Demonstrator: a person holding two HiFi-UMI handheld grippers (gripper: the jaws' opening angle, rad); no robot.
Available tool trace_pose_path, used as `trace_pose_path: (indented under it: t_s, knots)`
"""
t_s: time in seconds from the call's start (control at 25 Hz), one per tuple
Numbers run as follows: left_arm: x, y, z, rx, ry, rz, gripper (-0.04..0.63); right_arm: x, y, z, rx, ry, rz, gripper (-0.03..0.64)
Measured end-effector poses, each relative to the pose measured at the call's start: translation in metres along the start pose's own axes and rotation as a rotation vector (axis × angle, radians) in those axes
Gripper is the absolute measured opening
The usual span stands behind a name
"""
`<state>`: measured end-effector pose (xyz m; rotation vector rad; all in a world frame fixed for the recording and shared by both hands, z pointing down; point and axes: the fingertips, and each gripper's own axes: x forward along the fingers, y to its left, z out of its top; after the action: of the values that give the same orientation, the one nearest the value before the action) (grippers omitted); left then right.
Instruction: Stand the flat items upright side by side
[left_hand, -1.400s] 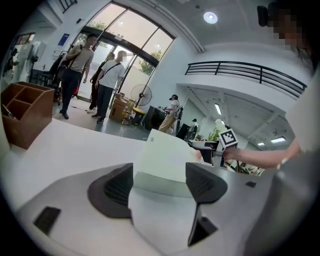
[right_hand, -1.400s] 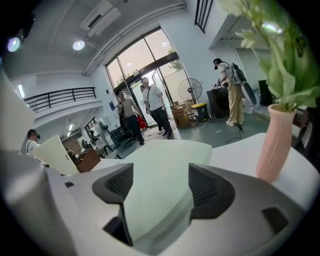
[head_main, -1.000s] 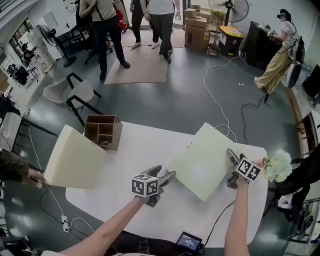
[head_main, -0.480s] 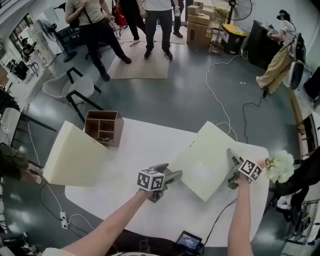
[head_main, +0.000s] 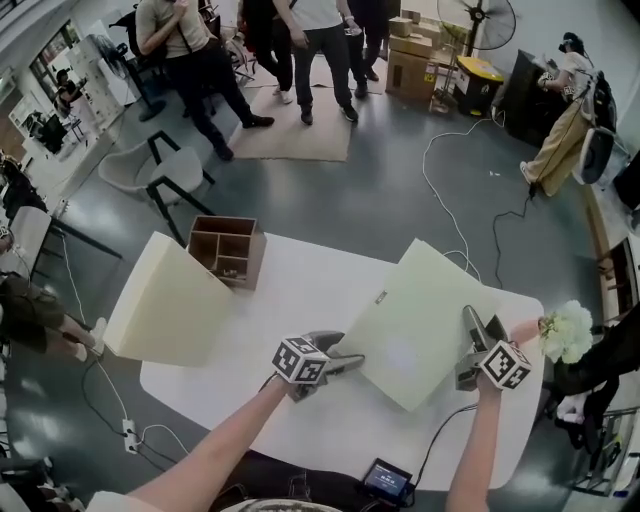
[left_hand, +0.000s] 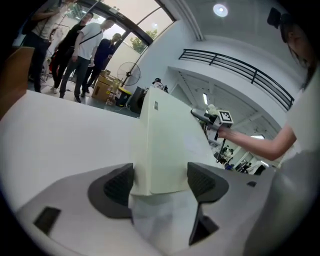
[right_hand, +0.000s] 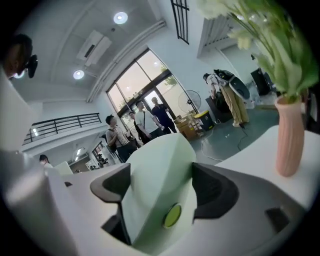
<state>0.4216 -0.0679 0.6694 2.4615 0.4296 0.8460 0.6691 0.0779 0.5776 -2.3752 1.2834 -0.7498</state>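
Pale green and slab-like, the panel (head_main: 415, 315) we are working on sits at the right half of the white worktop (head_main: 290, 300), held between our two claws. In the head view its broad face tips up toward us. Its longer sides run from our near side away toward the far edge, slanting to the right, and one corner points at that far edge. In the left gripper view it is nearly on edge, with its thin side turned toward that camera and its face rising away from the worktop.

The left claw (head_main: 345, 362) has the panel's near left corner. Both dark pads sit against the slab's two faces, so it is clamped there. The right claw (head_main: 466, 345) takes the panel's right edge. Its jaws have just been closing and stand wide, and the thick slab fills the gap from pad to pad.

A second, cream panel (head_main: 165, 305) lies well apart at the worktop's left end, tilted and hanging out past the edge. Its far corner is just beside a wooden box (head_main: 232, 250) with compartments. A vase of pale flowers (head_main: 562, 330) stands near the right claw, at the worktop's right edge.
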Motion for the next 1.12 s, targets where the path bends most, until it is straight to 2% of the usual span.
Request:
trace_pose_path:
  t_s: [0.16, 0.28, 0.48, 0.6, 0.72, 0.84, 0.92, 1.04, 1.12]
  knots:
    - [-0.011, -0.008, -0.010, 0.101, 0.038, 0.000, 0.347, -0.029, 0.057, 0.024, -0.120, -0.063, 0.071, 0.374]
    - [-0.019, -0.011, -0.018, 0.173, 0.058, 0.017, 0.347, -0.054, 0.099, 0.034, -0.170, -0.113, 0.105, 0.364]
    - [-0.032, -0.014, -0.032, 0.269, 0.101, 0.039, 0.348, -0.096, 0.149, 0.026, -0.265, -0.130, 0.088, 0.364]
    - [-0.039, -0.013, -0.037, 0.302, 0.120, 0.051, 0.348, -0.119, 0.169, 0.018, -0.281, -0.152, 0.077, 0.362]
    - [-0.057, -0.015, -0.039, 0.316, 0.093, 0.074, 0.348, -0.142, 0.189, 0.003, -0.272, -0.175, 0.076, 0.345]
    - [-0.082, -0.018, -0.031, 0.293, 0.007, 0.084, 0.347, -0.156, 0.210, -0.015, -0.270, -0.183, 0.090, 0.325]
    - [-0.098, -0.019, -0.025, 0.315, -0.026, 0.104, 0.347, -0.163, 0.226, -0.026, -0.291, -0.182, 0.107, 0.316]
    - [-0.110, -0.016, -0.028, 0.387, 0.002, 0.131, 0.347, -0.171, 0.252, -0.035, -0.333, -0.196, 0.133, 0.310]
    - [-0.114, -0.011, -0.032, 0.397, 0.011, 0.139, 0.347, -0.175, 0.270, -0.041, -0.367, -0.200, 0.146, 0.308]
